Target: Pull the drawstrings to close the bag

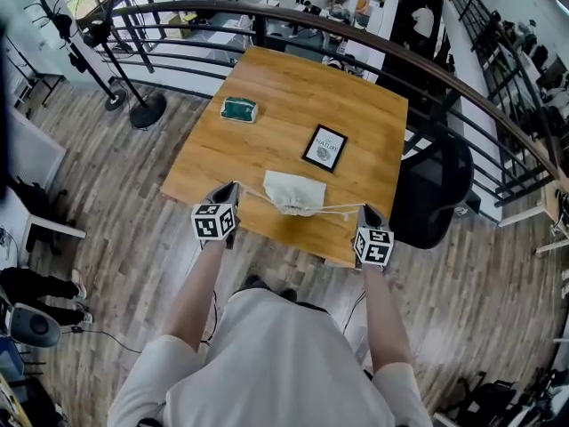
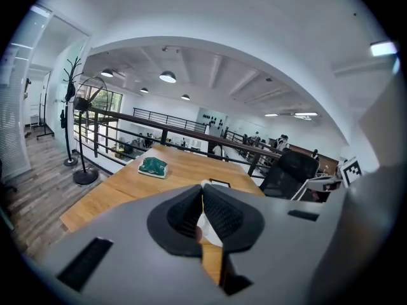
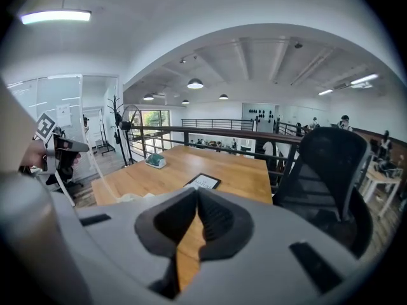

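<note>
A small white drawstring bag [image 1: 293,191] lies near the front edge of the wooden table [image 1: 267,87], its mouth gathered toward me. One white drawstring [image 1: 253,194] runs taut to the left, where my left gripper [image 1: 234,189] is shut on its end. The other drawstring [image 1: 343,210] stretches right to my right gripper [image 1: 367,209], shut on it too. Both grippers hang just above the table's front edge, either side of the bag. In the left gripper view the jaws of the left gripper [image 2: 202,192] meet, with the bag [image 2: 208,229] showing behind them. In the right gripper view the right gripper [image 3: 198,196] also has its jaws together.
A green object [image 1: 238,108] lies at the table's far left and a black-framed card [image 1: 324,147] sits behind the bag. A black office chair [image 1: 440,185] stands close at the table's right. A dark railing [image 1: 293,16] curves behind, with a coat stand [image 1: 133,96] at left.
</note>
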Available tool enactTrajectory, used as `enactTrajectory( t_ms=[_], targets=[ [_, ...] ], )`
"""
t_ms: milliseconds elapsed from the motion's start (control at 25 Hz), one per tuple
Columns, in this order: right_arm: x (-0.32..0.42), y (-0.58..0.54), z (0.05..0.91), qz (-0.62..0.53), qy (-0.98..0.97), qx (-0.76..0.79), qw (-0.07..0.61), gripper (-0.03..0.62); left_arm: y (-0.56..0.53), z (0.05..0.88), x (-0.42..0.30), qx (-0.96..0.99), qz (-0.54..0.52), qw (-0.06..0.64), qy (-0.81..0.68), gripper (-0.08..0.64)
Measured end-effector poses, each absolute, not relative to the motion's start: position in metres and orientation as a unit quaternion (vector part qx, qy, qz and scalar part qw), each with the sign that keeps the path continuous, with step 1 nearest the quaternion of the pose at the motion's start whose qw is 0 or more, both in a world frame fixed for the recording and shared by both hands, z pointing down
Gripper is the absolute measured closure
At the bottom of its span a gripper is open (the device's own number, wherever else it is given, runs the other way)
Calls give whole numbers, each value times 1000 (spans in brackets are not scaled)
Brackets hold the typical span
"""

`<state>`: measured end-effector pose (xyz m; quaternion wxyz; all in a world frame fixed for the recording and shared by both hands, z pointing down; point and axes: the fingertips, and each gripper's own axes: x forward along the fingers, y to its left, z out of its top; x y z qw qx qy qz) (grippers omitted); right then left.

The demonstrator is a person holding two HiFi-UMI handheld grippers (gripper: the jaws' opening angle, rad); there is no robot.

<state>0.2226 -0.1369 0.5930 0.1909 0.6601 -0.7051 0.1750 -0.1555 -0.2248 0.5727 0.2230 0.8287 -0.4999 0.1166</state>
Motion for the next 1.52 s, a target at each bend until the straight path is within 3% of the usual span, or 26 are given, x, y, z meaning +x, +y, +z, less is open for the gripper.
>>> enactTrajectory(
  t_ms=[640, 1520],
  targets=[
    [252, -165, 494, 115, -685, 709, 120, 580, -273, 485, -159, 857, 67, 169, -482, 560],
    [239, -162, 465, 82, -697, 699, 133, 583, -275, 460, -137, 876, 56, 153, -454, 560]
  ],
)
